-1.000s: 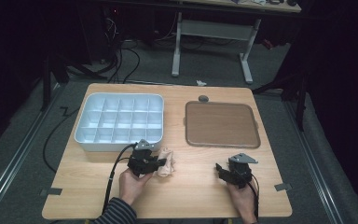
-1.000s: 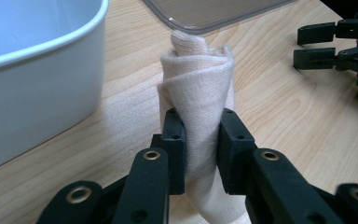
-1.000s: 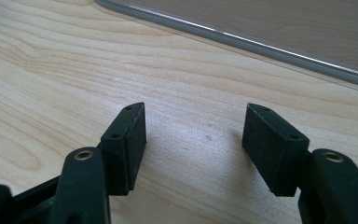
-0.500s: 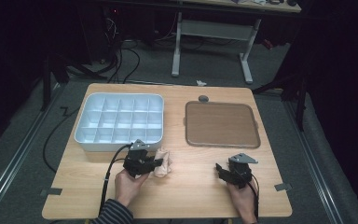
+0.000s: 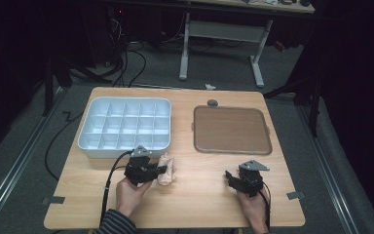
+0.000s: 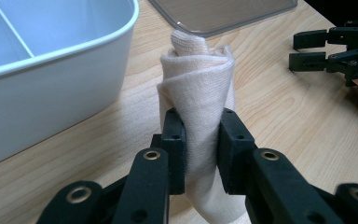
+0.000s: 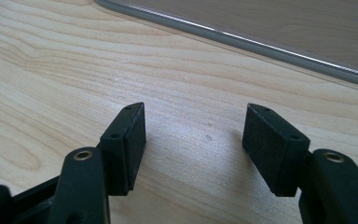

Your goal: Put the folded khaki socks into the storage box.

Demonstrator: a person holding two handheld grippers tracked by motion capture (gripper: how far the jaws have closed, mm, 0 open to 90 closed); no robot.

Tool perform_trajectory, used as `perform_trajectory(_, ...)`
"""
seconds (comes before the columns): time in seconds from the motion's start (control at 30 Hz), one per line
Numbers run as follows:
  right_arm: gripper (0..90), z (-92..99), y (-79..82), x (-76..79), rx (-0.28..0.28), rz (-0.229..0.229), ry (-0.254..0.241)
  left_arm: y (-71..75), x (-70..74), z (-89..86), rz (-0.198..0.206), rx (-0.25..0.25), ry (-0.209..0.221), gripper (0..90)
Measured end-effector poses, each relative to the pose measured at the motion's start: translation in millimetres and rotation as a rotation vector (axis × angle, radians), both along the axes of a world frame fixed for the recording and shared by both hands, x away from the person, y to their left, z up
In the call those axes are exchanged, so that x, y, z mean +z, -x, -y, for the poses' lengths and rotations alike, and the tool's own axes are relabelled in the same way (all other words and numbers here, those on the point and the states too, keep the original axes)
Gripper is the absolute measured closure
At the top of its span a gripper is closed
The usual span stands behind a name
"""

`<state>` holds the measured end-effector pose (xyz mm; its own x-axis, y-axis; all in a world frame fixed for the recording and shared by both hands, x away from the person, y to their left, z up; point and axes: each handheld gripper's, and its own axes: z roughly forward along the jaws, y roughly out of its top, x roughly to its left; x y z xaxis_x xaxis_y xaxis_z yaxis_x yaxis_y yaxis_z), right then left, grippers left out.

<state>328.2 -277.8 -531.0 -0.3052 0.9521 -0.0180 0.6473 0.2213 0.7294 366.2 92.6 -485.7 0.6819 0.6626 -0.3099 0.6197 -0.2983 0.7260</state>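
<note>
Beige cloth roll, soft and rolled on itself, lies on the wooden table just in front of the white divided tray, near its right front corner. High view: the left gripper is on the roll, lying low along the tabletop and pointing right. The right gripper sits well apart to the right, resting near the front edge, nothing by it. A brown lid-like tray lies flat beyond it.

Left gripper view: both black pads press into the cloth roll from either side, pinching it narrow at the waist; the folds bulge above the pinch. Grip looks firm. The white tray wall stands just to the left of the roll, apart from it.

Right gripper view: jaws stand wide with bare table between them, holding nothing. Edge of the brown tray runs across ahead.

Judgement: the grasp step is done, the lift not yet. Next move likely calls for raising the roll clear of the tray wall, then carrying it over a compartment. Soft cloth may sag or unroll; keep the pinch steady.
</note>
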Motion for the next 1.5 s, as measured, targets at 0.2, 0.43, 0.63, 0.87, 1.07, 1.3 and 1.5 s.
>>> perform_trajectory(0.2, 39.6, 0.0, 0.0, 0.0, 0.000, 0.000, 0.000, 1.5, 1.7, -4.6, -0.002, 0.005, 0.007, 75.3)
perform_trajectory(0.43, 39.6, 0.0, 0.0, 0.0, 0.000, 0.000, 0.000, 2.5, 3.8, -8.6, -0.003, 0.010, 0.016, 75.4)
perform_trajectory(0.63, 39.6, 0.0, 0.0, 0.0, 0.000, 0.000, 0.000, 4.4, 5.4, -13.1, -0.001, 0.015, 0.019, 75.5)
perform_trajectory(0.87, 39.5, 0.0, 0.0, 0.0, 0.000, 0.000, -0.001, 5.3, 8.2, -20.0, -0.001, 0.021, 0.028, 75.5)
perform_trajectory(1.07, 39.5, 0.0, 0.0, 0.0, 0.001, 0.000, -0.001, 6.9, 9.7, -26.1, -0.003, 0.032, 0.029, 75.5)
perform_trajectory(1.3, 39.5, 0.0, 0.0, 0.0, 0.000, 0.000, -0.001, 8.5, 12.6, -35.2, -0.005, 0.045, 0.040, 75.5)
perform_trajectory(1.5, 39.5, 0.0, 0.0, 0.0, 0.000, 0.000, -0.001, 9.2, 15.3, -41.9, -0.009, 0.050, 0.067, 75.5)
